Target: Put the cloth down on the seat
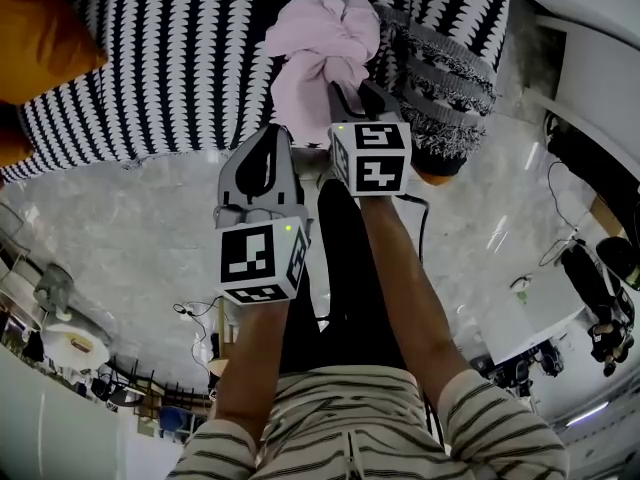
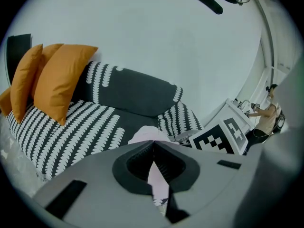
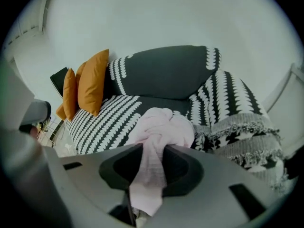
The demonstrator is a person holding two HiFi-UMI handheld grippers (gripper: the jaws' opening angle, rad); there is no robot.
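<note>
A pink cloth (image 1: 320,43) is bunched over the black-and-white patterned sofa seat (image 1: 160,78). In the left gripper view my left gripper (image 2: 153,148) is shut on a thin strip of the cloth (image 2: 147,136), its jaws meeting above the strip. In the right gripper view my right gripper (image 3: 153,151) has its jaws apart, and a thick fold of the cloth (image 3: 164,127) hangs down through the gap. In the head view the left gripper (image 1: 272,138) sits just below the bundle and the right gripper (image 1: 350,93) is right at it.
Orange cushions (image 2: 61,80) lean at the sofa's left end. A fringed patterned throw (image 3: 237,122) drapes over the right armrest. A dark back cushion (image 3: 166,70) stands behind the seat. Pale marble floor (image 1: 120,238) lies in front of the sofa.
</note>
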